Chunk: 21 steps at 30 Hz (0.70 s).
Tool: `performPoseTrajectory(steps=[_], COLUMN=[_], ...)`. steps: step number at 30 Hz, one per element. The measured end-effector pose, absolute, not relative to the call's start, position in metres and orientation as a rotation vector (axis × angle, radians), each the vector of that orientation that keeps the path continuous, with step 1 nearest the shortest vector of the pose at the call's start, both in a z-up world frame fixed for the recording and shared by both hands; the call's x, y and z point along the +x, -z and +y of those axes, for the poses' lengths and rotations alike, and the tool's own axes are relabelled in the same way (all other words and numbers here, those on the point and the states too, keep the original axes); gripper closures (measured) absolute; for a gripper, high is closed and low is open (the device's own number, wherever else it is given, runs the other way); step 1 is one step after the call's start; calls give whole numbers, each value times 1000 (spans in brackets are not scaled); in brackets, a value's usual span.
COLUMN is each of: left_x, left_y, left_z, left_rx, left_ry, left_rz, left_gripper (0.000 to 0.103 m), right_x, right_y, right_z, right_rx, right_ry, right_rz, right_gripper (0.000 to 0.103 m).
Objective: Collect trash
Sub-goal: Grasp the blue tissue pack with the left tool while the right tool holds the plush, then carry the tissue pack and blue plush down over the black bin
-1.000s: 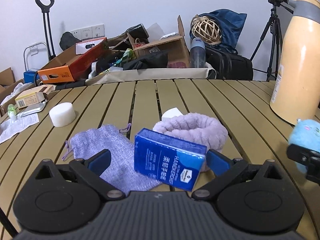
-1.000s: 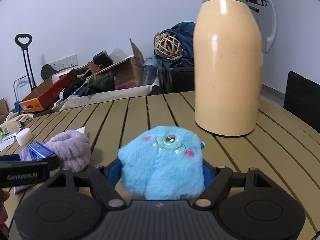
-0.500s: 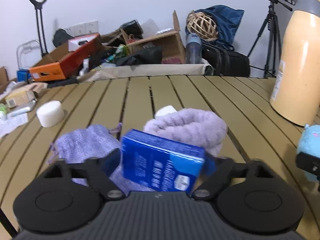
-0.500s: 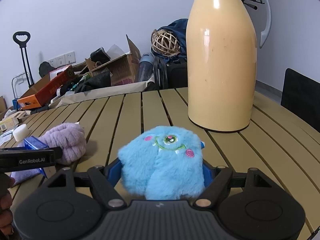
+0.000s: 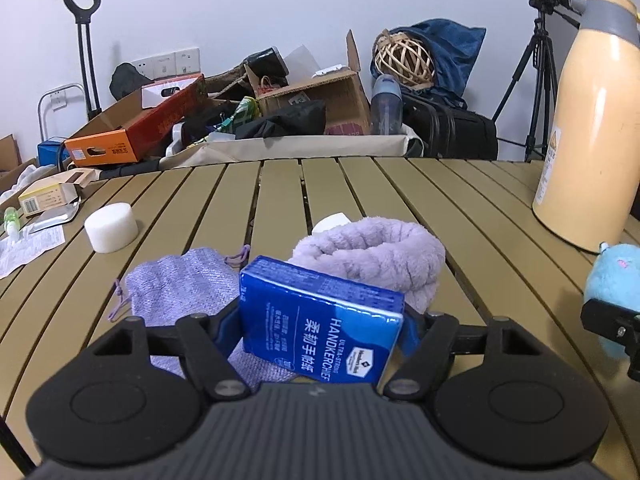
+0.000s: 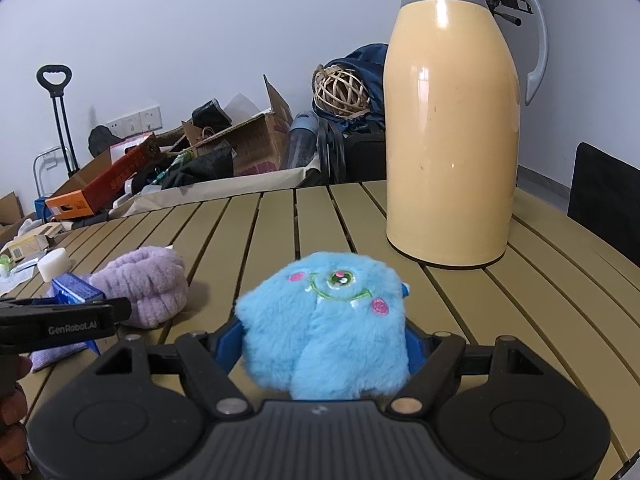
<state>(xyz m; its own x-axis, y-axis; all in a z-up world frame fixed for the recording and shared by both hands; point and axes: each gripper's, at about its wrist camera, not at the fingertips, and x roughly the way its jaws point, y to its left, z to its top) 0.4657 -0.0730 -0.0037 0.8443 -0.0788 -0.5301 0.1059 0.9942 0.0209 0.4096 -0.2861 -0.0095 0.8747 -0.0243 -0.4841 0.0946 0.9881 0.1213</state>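
Two grippers are occupied: the tissue pack (image 5: 320,320) is clamped crosswise by the just-closed left gripper (image 5: 322,326), its long axis spanning the jaws. The blue plush toy (image 6: 326,328) is squeezed by the right gripper (image 6: 324,340).

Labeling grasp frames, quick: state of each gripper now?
Left gripper: just closed on the blue tissue pack.
Right gripper: shut on the blue plush toy.

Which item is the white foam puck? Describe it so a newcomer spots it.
Start from the olive slatted table and go to its left side. There, beyond the lilac knitted drawstring pouch, stands the short white foam cylinder, alone on the slats. It is the only plain white round block; the neighbours are fabric or printed packaging.
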Motion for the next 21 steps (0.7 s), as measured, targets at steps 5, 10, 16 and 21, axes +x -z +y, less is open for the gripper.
performPoseTrajectory(steps=[5,10,16,21], left_x=[451,434,407,381], left_y=[-5,-12,-20,-25], left_z=[-68,-61,-55,-51], left_rx=[27,-15,-26,-31], left_ry=[100,91,81,75], left_rz=[531,525,482,442], left_gripper=[30,30,30,30], right_x=[402,391,377,361], right_y=[7,3,-2,-7], right_z=[-284,-282,-277,-272], right_rx=[145,154,157,158], right_ry=[46,24,-1,-26], right_rz=[487,471,448,420], right_gripper=[27,27,27,27])
